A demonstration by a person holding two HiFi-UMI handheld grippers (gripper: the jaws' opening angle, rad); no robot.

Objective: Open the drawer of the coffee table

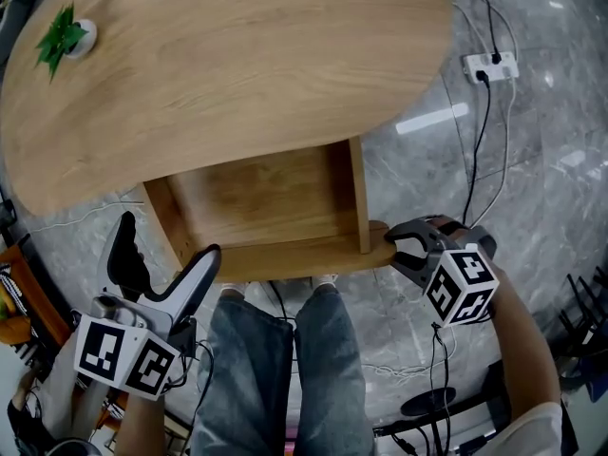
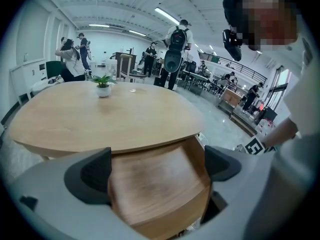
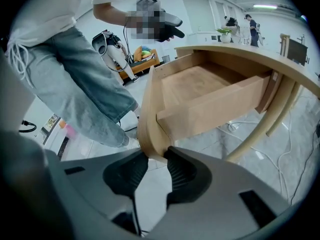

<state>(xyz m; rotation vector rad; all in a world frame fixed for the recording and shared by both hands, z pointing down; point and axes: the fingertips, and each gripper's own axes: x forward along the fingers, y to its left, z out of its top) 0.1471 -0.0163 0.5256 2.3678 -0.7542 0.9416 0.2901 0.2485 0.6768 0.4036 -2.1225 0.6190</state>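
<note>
Coffee table (image 1: 237, 74): its oval wooden top fills the head view from 9 to 1 o'clock. Drawer (image 1: 347, 183) stands well out from under the top, toward us at 6 o'clock, its floor bare; we judge the opening step nearly or fully done. Right claw (image 1: 397, 245), at 4 o'clock, is clamped on the right end of the drawer front (image 1: 294, 256); its own view shows the panel edge pinched between both pads (image 3: 182, 169). Left claw (image 1: 166, 245), at 7 o'clock, hangs clear of the wood with jaws wide apart and nothing between them. Potted plant (image 1: 65, 36) sits at 10 o'clock on the top. Next, we reckon, either a last straight pull toward 6 o'clock, kept level so the drawer doesn't bind, or simply letting go.
</note>
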